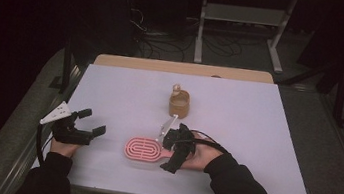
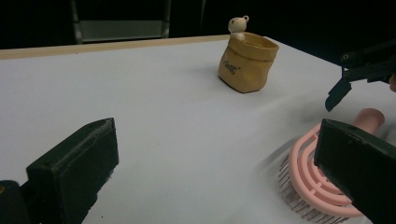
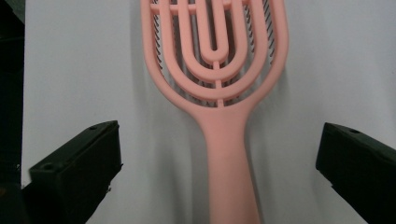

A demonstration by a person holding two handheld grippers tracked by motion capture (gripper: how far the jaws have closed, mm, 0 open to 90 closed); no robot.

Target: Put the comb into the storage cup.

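**Right gripper spread over the brush handle**

A pink hairbrush (image 1: 143, 149) lies flat on the white table (image 1: 255, 138), bristles down, near the front edge and a little left of the middle. Its handle points toward the person's right hand. The right gripper (image 1: 176, 150) hangs over that handle with its jaws spread wide; in the right gripper view the handle (image 3: 231, 168) runs up the middle between the two black jaws, well apart from both, so nothing is grasped. The left gripper (image 1: 89, 126) rests at the table's left side, near the brush head, its jaws also released and holding nothing. In the left gripper view the brush head sits just beside the right-hand jaw. Farther back on the table stands a small tan pouch (image 1: 179, 104), upright, with a little bear figure (image 2: 238, 25) at its rim.
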